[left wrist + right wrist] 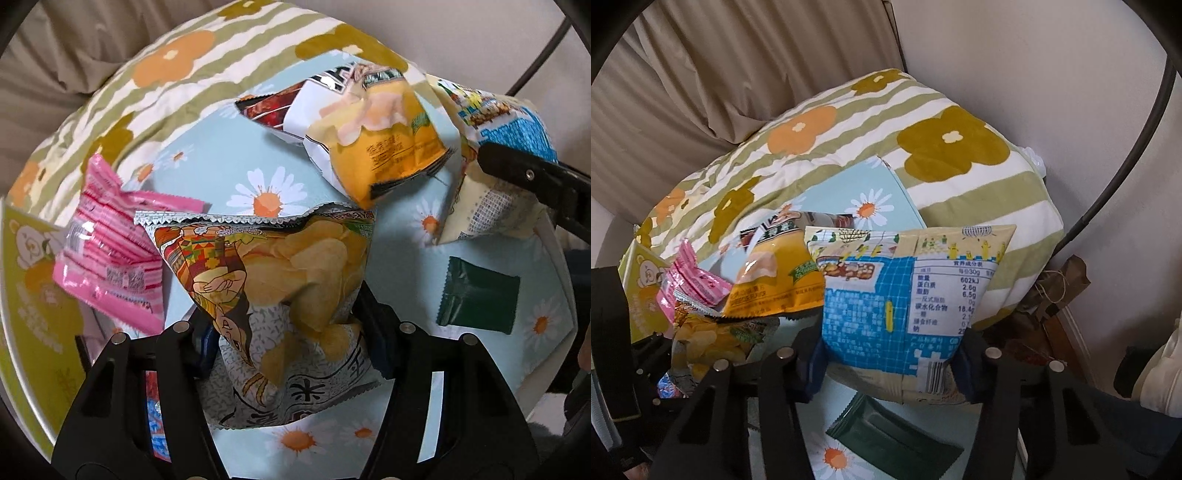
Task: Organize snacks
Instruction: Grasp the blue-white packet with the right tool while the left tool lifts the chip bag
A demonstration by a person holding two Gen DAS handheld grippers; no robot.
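L hand-held gripper (291,332) clamps chip bag (280,273); R (890,363) clamps blue bag (897,302).

We see soft, even daylight in both views, with no hard shadows. Glare sits on the pink packet (107,254) and the yellow bag (384,147). Fisheye bending curves the quilt (960,147) and darkens the corners. Far items on the left look slightly blurred; near print stays sharp.

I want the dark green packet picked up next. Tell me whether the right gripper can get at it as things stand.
Probably not yet. The right gripper is shut on the blue snack bag. The dark green packet lies uncovered on the daisy cloth just below, so the way is free once the bag is released.
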